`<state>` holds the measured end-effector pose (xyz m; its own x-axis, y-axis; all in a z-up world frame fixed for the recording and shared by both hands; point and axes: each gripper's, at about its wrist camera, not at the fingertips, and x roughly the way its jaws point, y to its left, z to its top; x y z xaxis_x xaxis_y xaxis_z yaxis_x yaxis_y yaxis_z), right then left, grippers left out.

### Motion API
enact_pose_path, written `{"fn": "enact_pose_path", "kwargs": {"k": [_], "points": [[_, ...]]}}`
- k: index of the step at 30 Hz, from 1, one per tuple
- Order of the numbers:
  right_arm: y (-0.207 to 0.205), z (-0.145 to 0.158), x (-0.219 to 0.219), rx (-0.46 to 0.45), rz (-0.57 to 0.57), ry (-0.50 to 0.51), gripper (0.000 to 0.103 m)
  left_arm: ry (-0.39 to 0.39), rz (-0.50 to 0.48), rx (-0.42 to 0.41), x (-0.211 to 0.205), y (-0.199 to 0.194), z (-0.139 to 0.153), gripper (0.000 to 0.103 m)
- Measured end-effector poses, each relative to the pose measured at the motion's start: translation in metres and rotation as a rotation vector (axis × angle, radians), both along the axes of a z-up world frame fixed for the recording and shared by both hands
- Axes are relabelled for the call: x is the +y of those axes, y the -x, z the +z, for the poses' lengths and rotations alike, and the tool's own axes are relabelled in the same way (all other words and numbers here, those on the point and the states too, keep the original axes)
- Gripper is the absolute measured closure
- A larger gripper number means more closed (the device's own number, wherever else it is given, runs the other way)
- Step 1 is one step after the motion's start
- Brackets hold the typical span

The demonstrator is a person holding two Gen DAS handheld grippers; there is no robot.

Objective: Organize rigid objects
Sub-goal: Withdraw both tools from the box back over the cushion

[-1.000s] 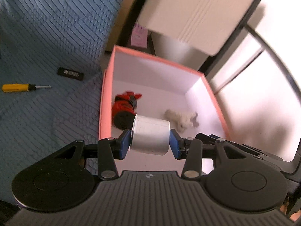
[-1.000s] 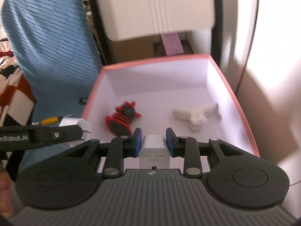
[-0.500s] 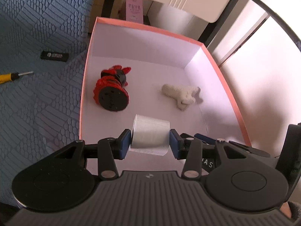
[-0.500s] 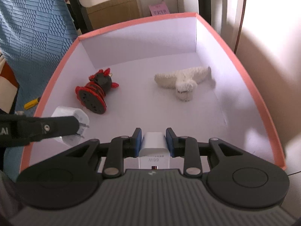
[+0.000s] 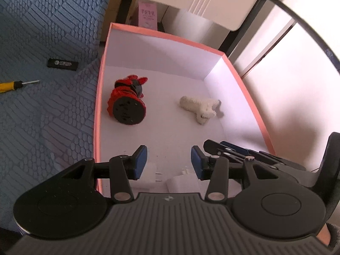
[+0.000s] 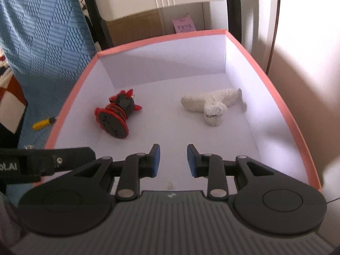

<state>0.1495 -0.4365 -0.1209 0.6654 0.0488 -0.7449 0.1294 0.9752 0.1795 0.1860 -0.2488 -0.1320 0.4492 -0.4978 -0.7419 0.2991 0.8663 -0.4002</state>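
Two white chargers now lie loose on the floor of the pink-rimmed box [image 5: 99, 97] at its near edge: a round white plug adapter [image 5: 152, 173] with its metal prongs showing, and just beside it a squarer white charger block [image 5: 180, 184], both partly hidden behind the left gripper's [image 5: 169, 162] own fingers. Half a second ago each was clamped in a gripper above the box; now the left gripper's blue pads stand well apart with nothing between them, and the right gripper [image 6: 173, 160] is likewise spread wide and empty over the near part of the box. So both rigid items appear to have been let go into the box, and this drop looks finished. Farther in, toward the left wall, a red and black toy [image 5: 127, 103] lies on its side with its round black base facing the camera, and toward the right wall lies a white fluffy toy [image 5: 199, 108]. Outside the box, on the blue textured bedspread [image 5: 42, 42] past its left wall, a yellow-handled screwdriver [image 5: 12, 84] and a small black bar-shaped object [image 5: 62, 63] lie apart from each other; they look like the rigid things yet to be gathered, so the hands probably need to head there next.
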Motion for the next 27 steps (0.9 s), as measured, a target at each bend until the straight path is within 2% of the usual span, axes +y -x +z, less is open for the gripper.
{"fn": "enact_pose_path", "kwargs": {"k": [3, 8, 15, 23, 27], "points": [[0.007, 0.014, 0.005, -0.038, -0.004, -0.006, 0.071, 0.033, 0.015, -0.013, 0.015, 0.006, 0.013, 0.052], [0.020, 0.047, 0.018, -0.106, 0.005, -0.017, 0.071, 0.040, 0.041, -0.086, 0.041, 0.020, 0.042, 0.052], [0.046, 0.092, 0.051, -0.203, 0.061, -0.002, 0.071, 0.050, 0.138, -0.190, 0.089, 0.048, 0.080, 0.052], [0.081, 0.108, 0.085, -0.233, 0.113, -0.047, 0.071, 0.029, 0.221, -0.244, 0.145, 0.085, 0.092, 0.052], [0.098, 0.115, 0.101, -0.252, 0.136, -0.044, 0.071, -0.013, 0.246, -0.259, 0.163, 0.101, 0.094, 0.052]]}}
